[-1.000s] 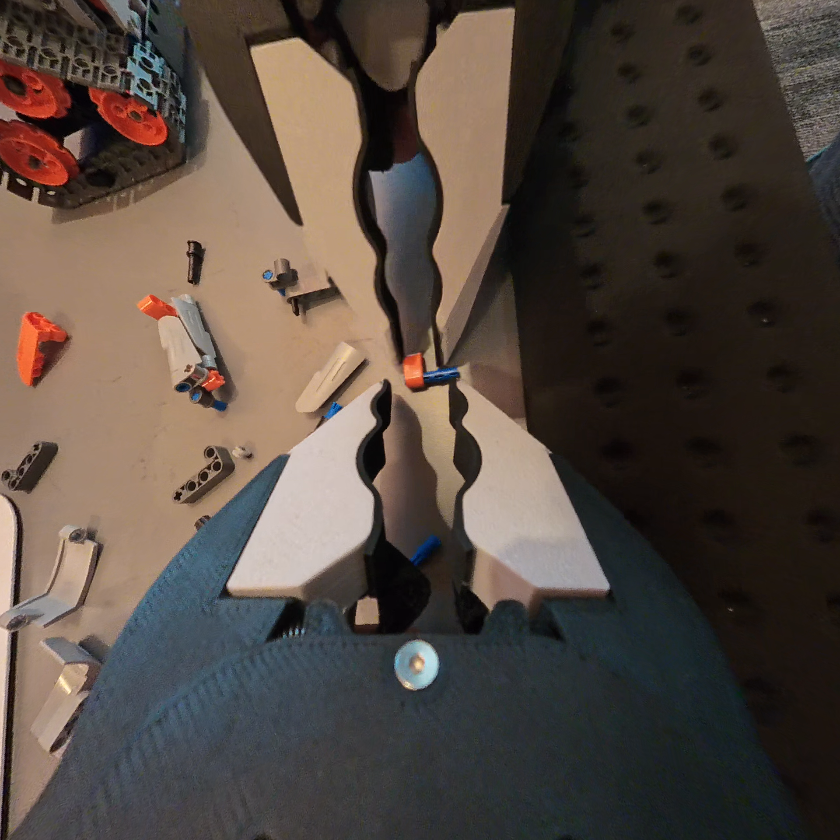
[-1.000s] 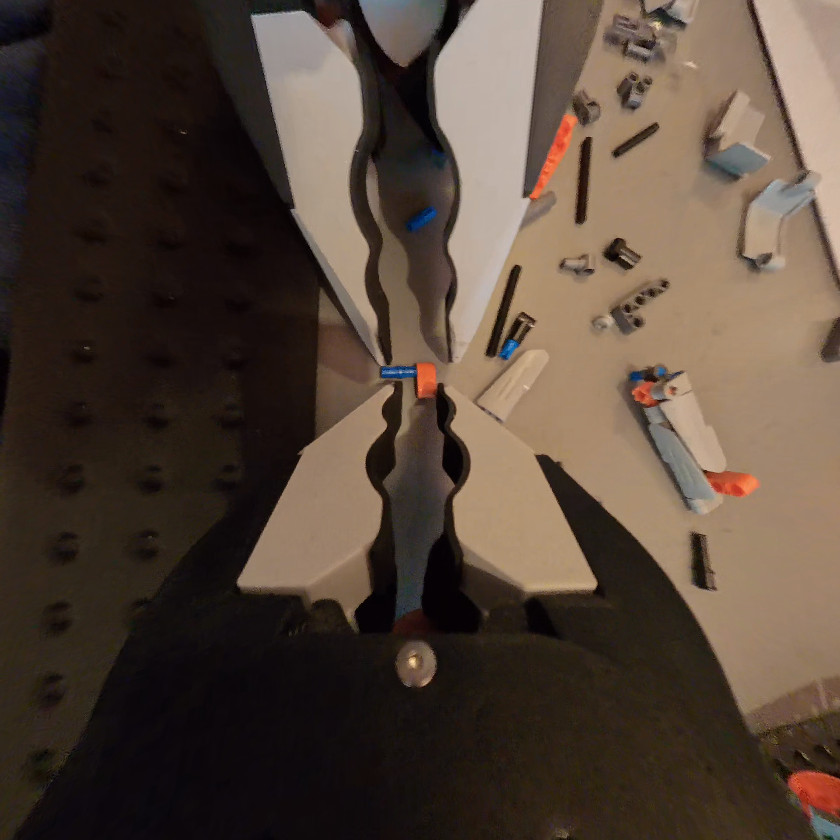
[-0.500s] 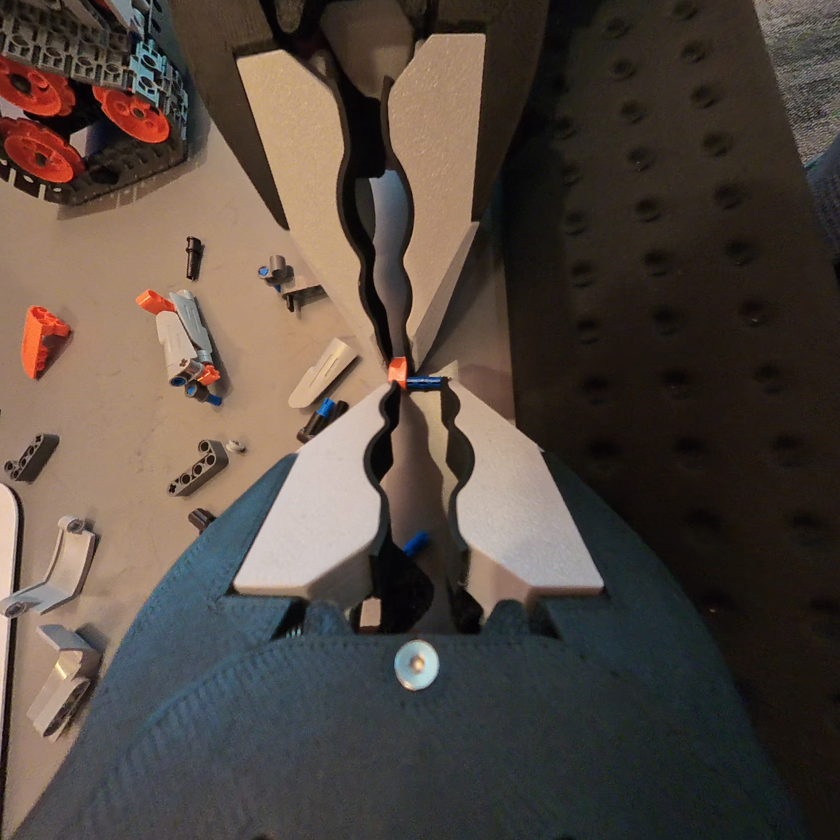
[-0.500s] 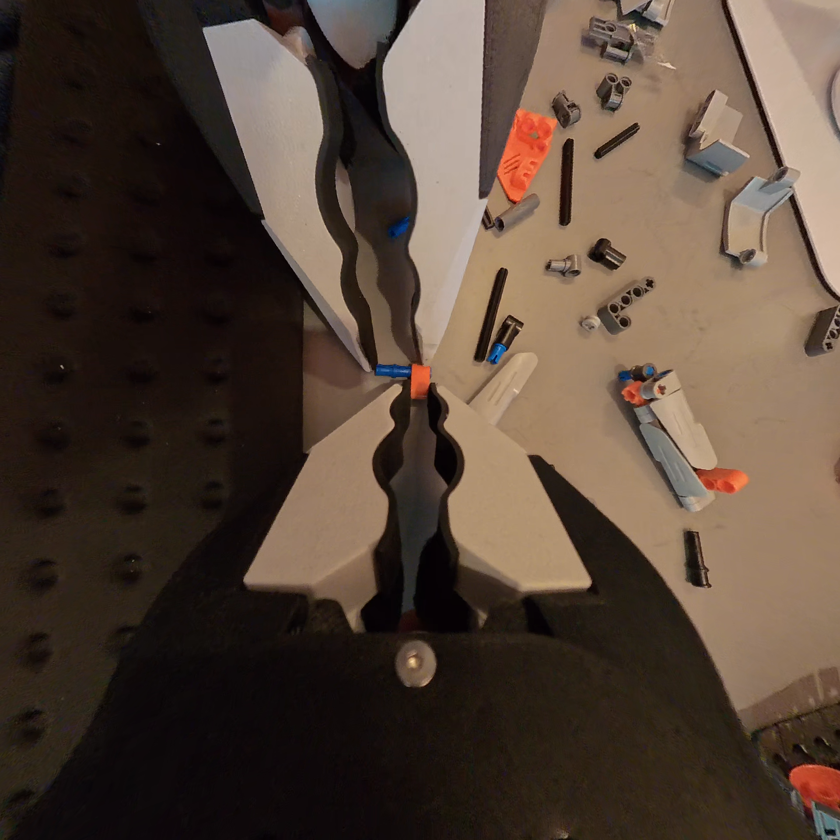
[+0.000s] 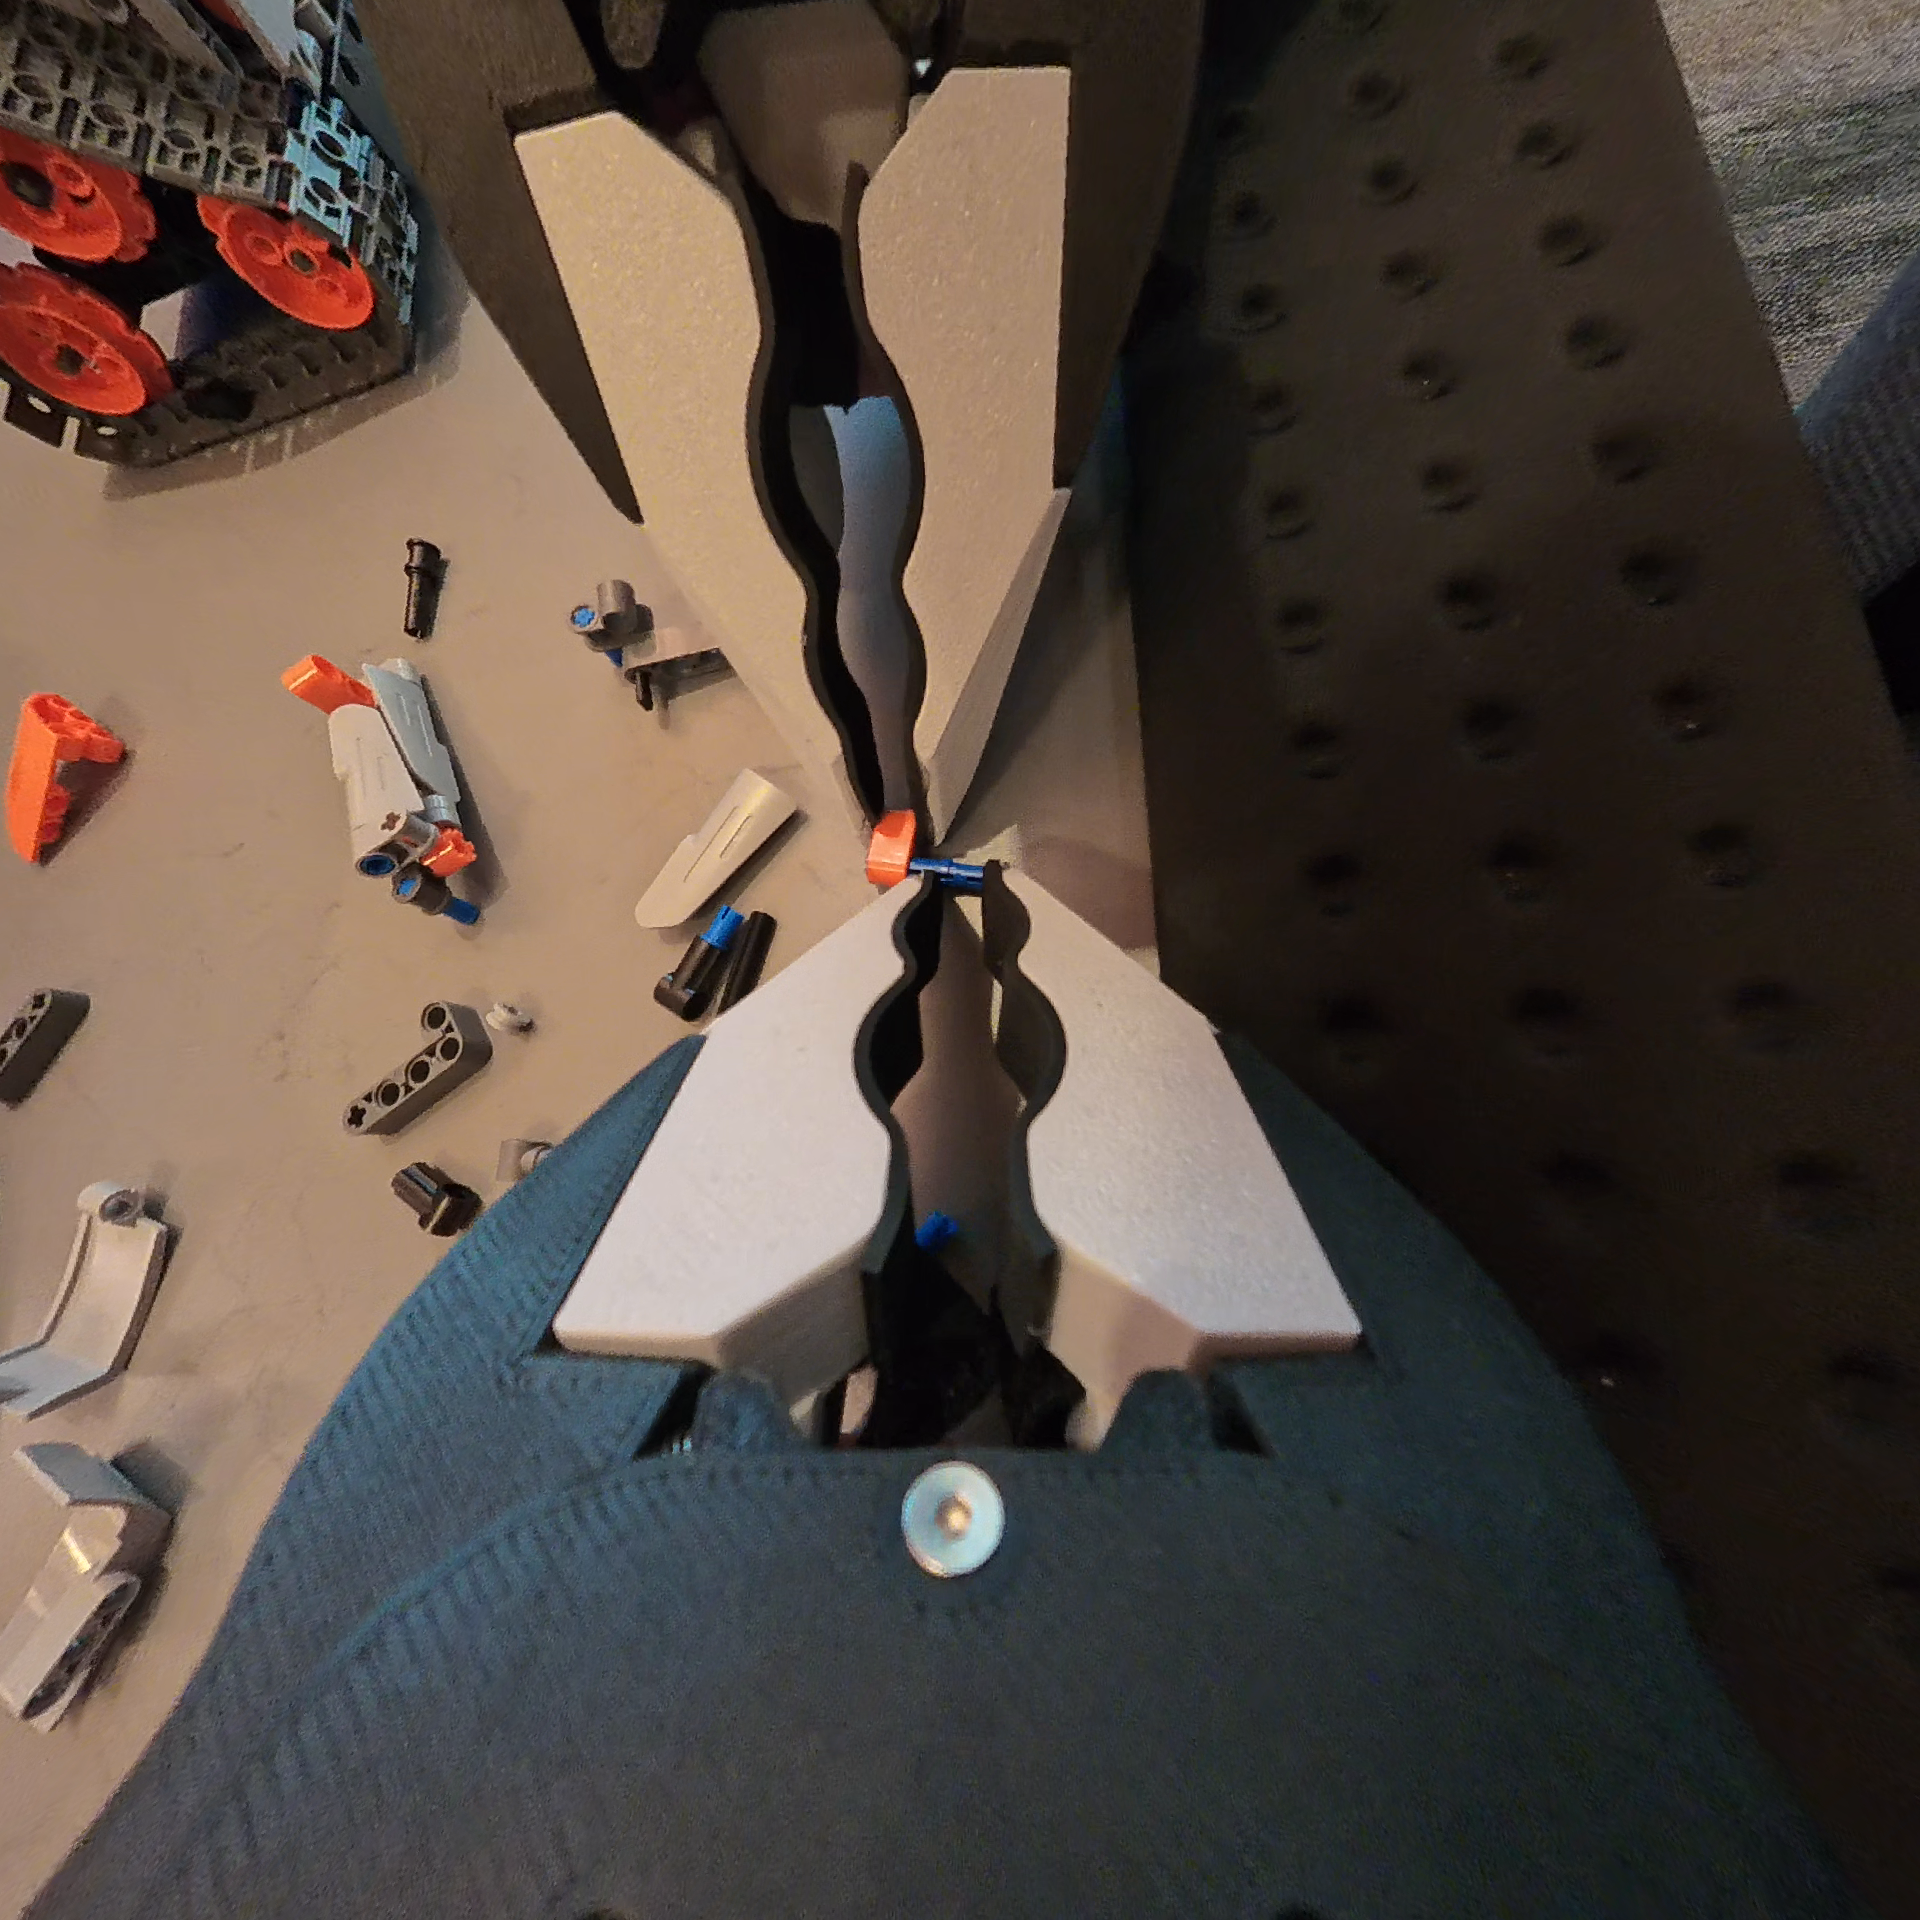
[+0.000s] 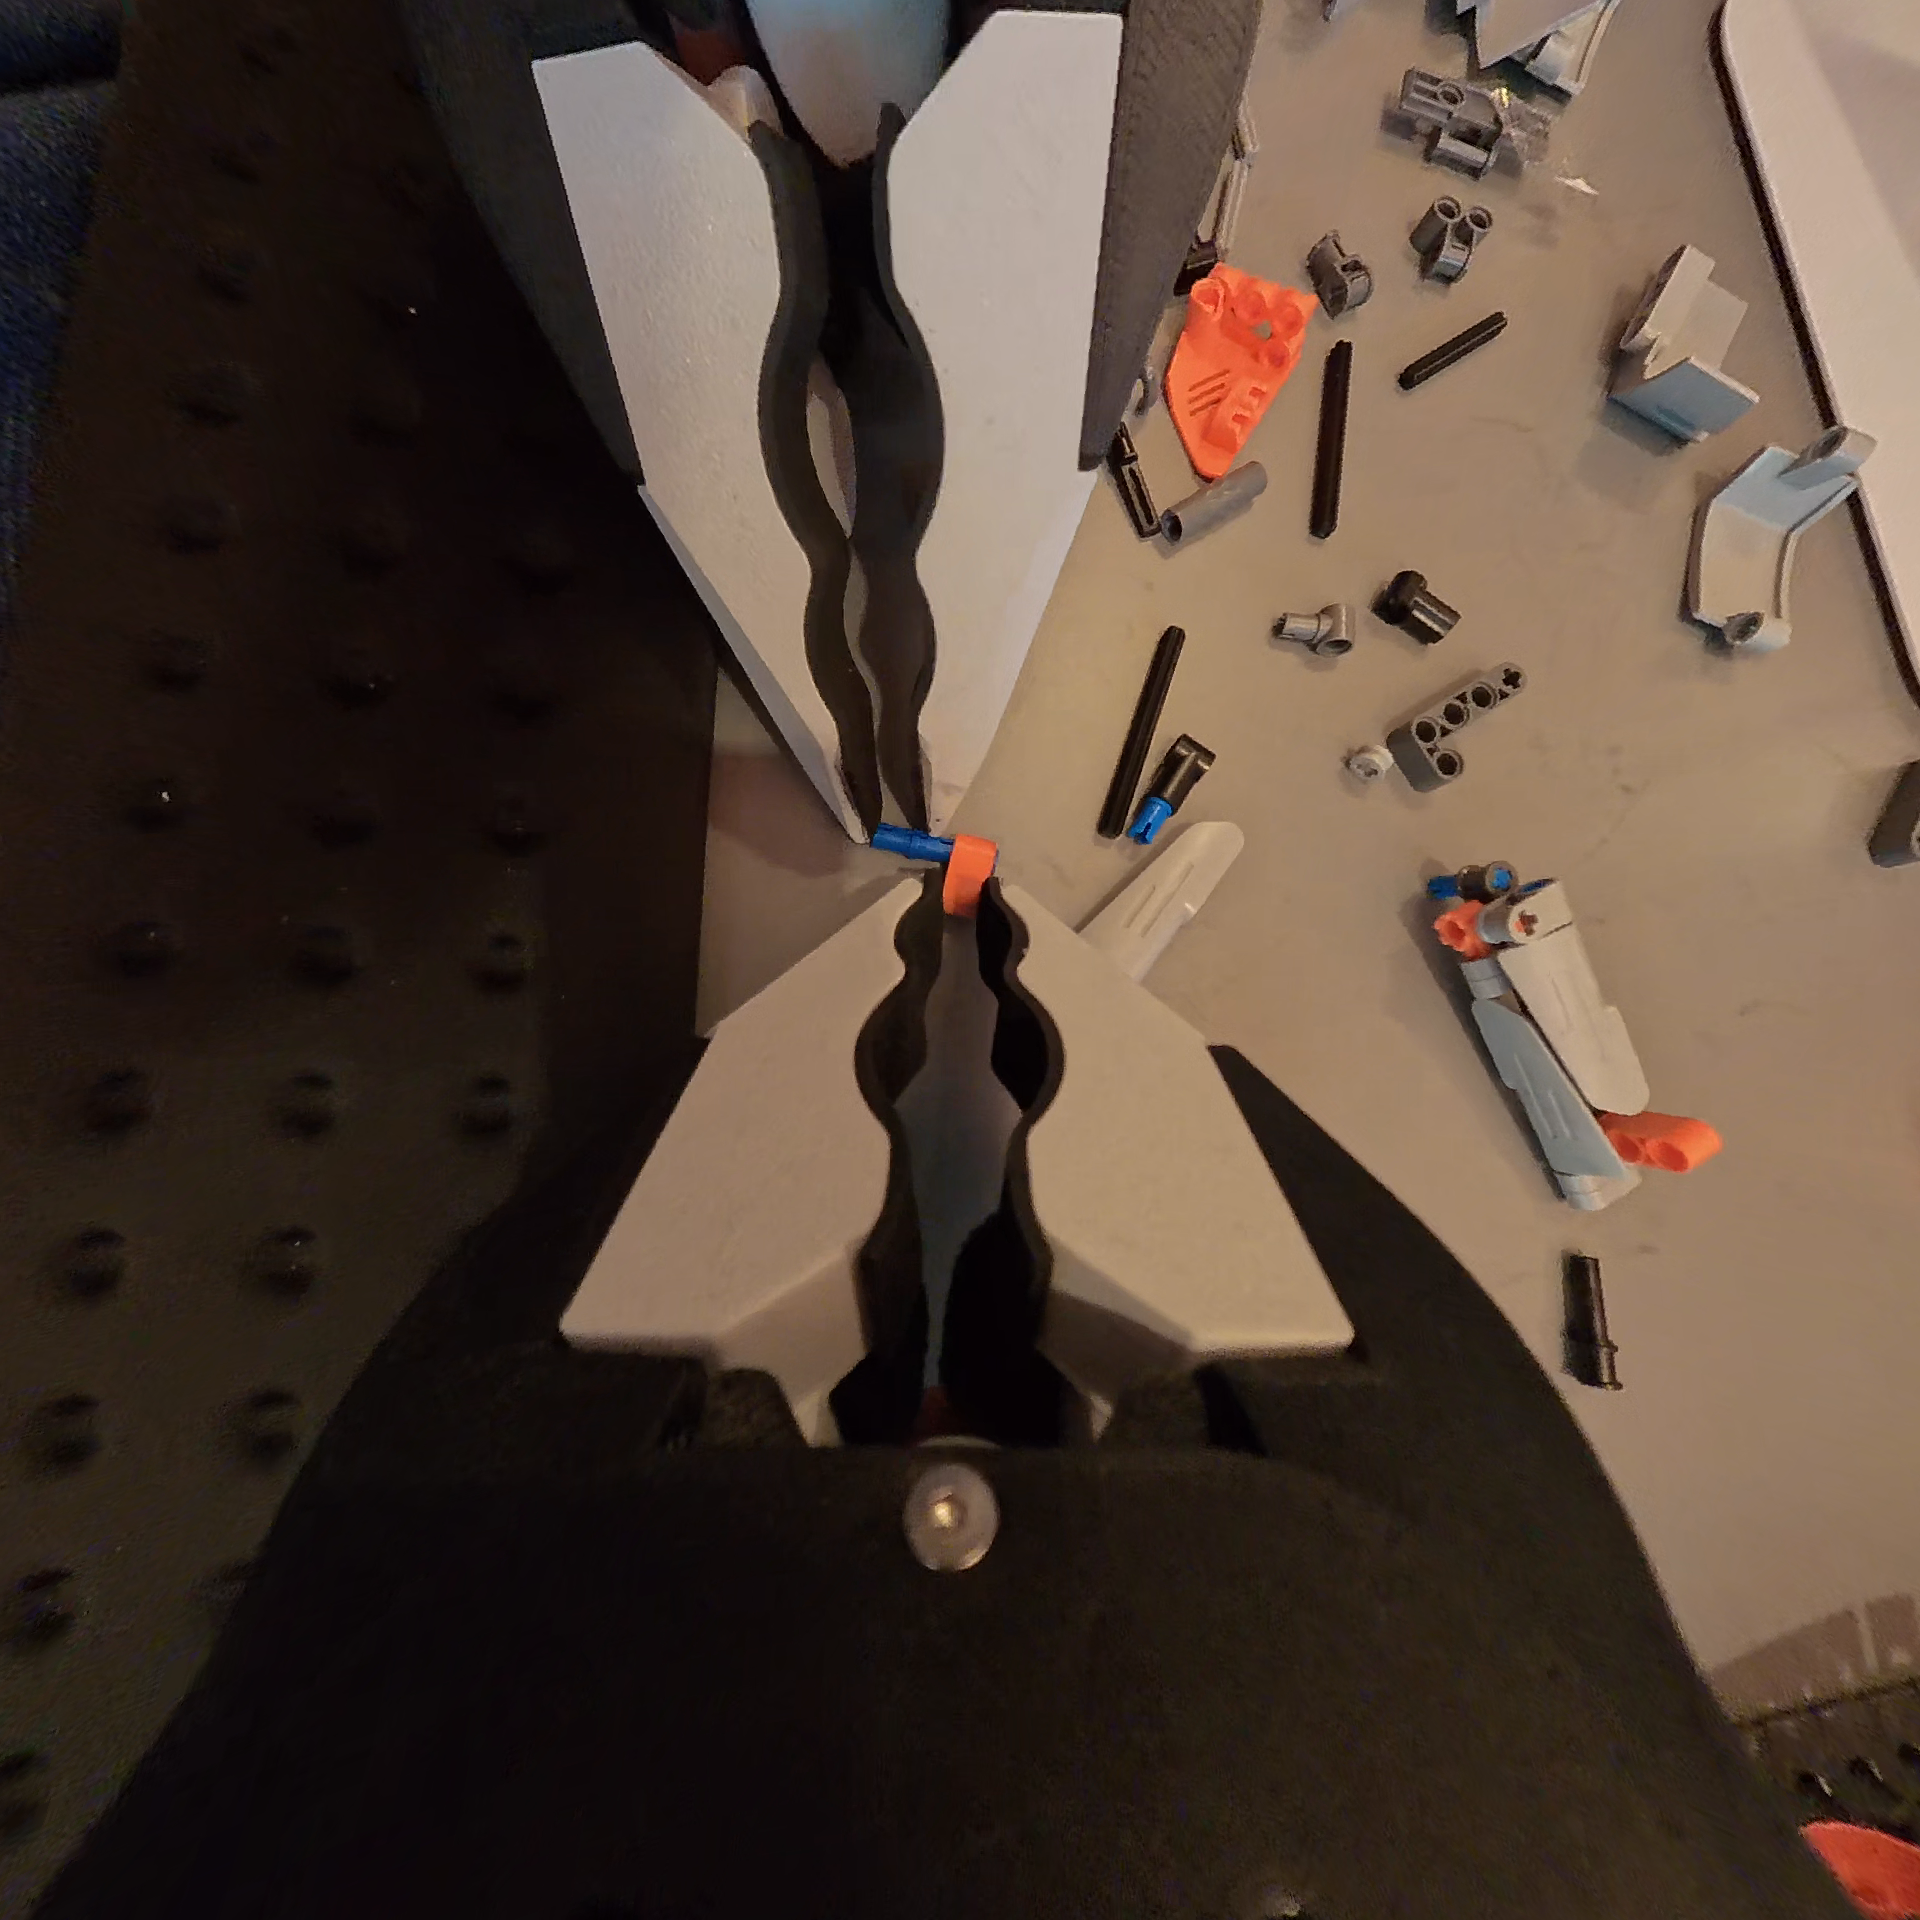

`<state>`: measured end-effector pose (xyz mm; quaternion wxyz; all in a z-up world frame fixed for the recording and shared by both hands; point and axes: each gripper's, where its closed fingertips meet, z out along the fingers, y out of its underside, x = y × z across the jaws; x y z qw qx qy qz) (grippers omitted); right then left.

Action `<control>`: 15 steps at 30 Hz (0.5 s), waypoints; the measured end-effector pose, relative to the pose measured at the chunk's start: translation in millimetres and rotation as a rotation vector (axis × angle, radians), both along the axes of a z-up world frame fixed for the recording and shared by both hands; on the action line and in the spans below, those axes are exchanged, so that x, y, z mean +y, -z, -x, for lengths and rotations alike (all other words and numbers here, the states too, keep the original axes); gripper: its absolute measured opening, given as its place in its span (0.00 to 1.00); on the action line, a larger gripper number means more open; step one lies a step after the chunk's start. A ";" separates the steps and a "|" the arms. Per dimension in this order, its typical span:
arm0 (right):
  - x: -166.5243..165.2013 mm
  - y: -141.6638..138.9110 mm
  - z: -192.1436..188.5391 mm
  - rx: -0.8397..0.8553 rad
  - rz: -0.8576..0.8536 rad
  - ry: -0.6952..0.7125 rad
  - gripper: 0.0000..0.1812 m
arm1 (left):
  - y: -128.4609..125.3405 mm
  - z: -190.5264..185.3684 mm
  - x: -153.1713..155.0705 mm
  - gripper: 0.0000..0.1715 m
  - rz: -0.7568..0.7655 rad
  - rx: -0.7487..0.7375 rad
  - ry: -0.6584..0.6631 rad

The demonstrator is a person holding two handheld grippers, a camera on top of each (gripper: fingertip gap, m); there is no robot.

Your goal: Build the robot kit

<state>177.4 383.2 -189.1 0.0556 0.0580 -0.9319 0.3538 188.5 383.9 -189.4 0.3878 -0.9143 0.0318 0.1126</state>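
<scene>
- Orange bush (image 6: 970,871) with a blue pin (image 6: 911,842) stuck in its side sits right where the two grippers meet tip to tip, above a grey tabletop (image 5: 208,1039).
- Right gripper (image 6: 961,902) has its jaws clenched on the orange bush, which pokes out just past the tips; the pin runs off sideways from it.
- Left gripper (image 5: 951,883) is pinched in on the blue pin (image 5: 951,868), so the orange bush (image 5: 891,847) hangs just outside its tips, on the side towards the loose parts.
- Only the left wrist view gets the tracked model with orange wheels (image 5: 197,249), way out past the jaws, plus a stray blue bit (image 5: 935,1229) deep in the gap near the left gripper's base.
- Only the right wrist view gets the long black axles (image 6: 1330,436), an orange panel (image 6: 1236,364) and a grey tube (image 6: 1216,501), all beside the far gripper's fingers.
- Both views catch the light grey pointed piece (image 5: 717,862) just beside the tips, the dark angled beam (image 6: 1455,722) further off, and the grey and orange sub-assembly (image 6: 1558,1039).
- Dark studded mat (image 5: 1507,831) runs along the other side of the jaws from the parts.
</scene>
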 end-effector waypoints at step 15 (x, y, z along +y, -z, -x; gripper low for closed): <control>-0.3 0.1 -0.8 -0.094 0.003 0.009 0.02 | -0.1 1.1 0.4 0.03 0.022 0.001 -0.027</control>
